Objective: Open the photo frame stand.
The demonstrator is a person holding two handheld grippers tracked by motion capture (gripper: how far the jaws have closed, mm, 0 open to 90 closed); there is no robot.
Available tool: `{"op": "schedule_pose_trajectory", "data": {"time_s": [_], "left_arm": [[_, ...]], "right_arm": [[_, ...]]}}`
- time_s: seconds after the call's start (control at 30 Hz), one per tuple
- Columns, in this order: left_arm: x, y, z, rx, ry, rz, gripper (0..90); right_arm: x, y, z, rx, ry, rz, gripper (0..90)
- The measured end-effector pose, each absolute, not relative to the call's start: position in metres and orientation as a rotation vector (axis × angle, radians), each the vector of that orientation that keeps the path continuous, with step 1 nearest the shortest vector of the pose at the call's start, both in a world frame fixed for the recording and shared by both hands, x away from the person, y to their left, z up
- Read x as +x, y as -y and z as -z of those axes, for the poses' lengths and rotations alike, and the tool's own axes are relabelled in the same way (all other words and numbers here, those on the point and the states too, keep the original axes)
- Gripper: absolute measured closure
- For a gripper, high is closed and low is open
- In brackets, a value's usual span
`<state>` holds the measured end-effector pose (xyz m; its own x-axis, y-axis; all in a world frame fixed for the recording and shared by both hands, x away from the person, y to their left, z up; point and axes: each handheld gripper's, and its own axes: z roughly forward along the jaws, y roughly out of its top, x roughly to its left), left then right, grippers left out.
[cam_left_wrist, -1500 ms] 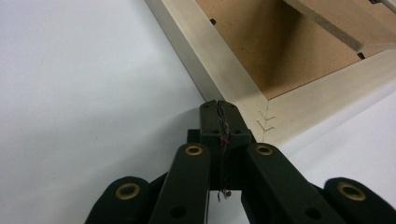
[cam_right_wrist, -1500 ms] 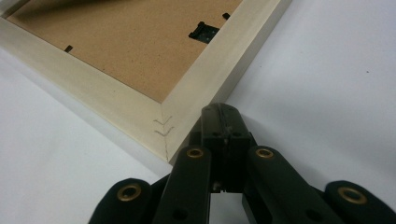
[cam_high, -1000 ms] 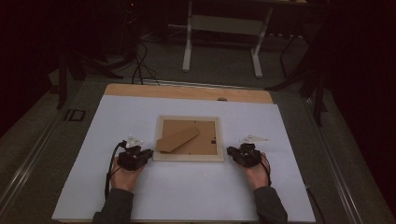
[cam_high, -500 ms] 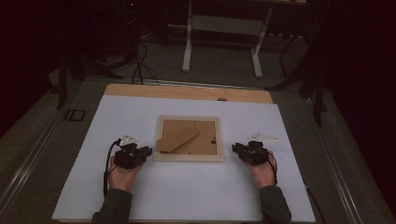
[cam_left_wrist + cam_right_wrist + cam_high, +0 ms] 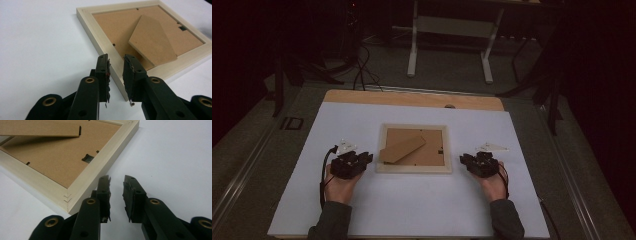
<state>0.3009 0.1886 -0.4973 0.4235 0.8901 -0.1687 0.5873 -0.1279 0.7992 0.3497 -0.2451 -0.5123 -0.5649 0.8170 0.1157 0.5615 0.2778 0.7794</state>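
High view: picture frame (image 5: 414,149) lies back-up mid-surface (image 5: 412,210), left claw (image 5: 362,161) and right claw (image 5: 468,161) flanking its near corners, both slightly parted and empty, apparently placed for a two-sided grasp.

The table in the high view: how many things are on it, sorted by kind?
Pale wooden picture frame lying face down, brown stand flap on its back: 1
Black hand-held claws, the left claw and the right claw, one at each side of the frame, jaws slightly apart: 2
White sheet covering the table: 1
Total: 4
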Motion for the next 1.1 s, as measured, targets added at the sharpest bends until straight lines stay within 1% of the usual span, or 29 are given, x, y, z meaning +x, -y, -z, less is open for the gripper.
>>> {"op": "schedule_pose_trajectory", "data": {"time_s": [0.17, 0.27, 0.5, 0.7, 0.77, 0.8, 1.03, 1.1], "left_arm": [[0.300, -0.190, 0.490, 1.810, -1.249, -0.436, 71.8], [0.300, -0.190, 0.487, 1.809, -1.238, -0.436, 70.2], [0.304, -0.188, 0.479, 1.812, -1.216, -0.406, 62.2], [0.307, -0.182, 0.475, 1.815, -1.186, -0.375, 58.2], [0.308, -0.180, 0.473, 1.821, -1.180, -0.370, 54.3], [0.310, -0.178, 0.469, 1.823, -1.172, -0.368, 53.9], [0.317, -0.171, 0.460, 1.838, -1.147, -0.363, 53.6], [0.319, -0.171, 0.459, 1.836, -1.151, -0.367, 51.2]], "right_arm": [[0.350, 0.247, 0.512, 1.266, -2.239, -1.176, 73.6], [0.350, 0.249, 0.512, 1.274, -2.233, -1.179, 71.3], [0.349, 0.253, 0.512, 1.298, -2.225, -1.186, 68.6], [0.350, 0.253, 0.510, 1.298, -2.217, -1.192, 67.3], [0.350, 0.252, 0.510, 1.295, -2.218, -1.192, 66.7], [0.350, 0.251, 0.511, 1.296, -2.219, -1.193, 63.0], [0.350, 0.251, 0.511, 1.295, -2.219, -1.206, 61.7], [0.350, 0.252, 0.510, 1.300, -2.215, -1.212, 60.9]]}}
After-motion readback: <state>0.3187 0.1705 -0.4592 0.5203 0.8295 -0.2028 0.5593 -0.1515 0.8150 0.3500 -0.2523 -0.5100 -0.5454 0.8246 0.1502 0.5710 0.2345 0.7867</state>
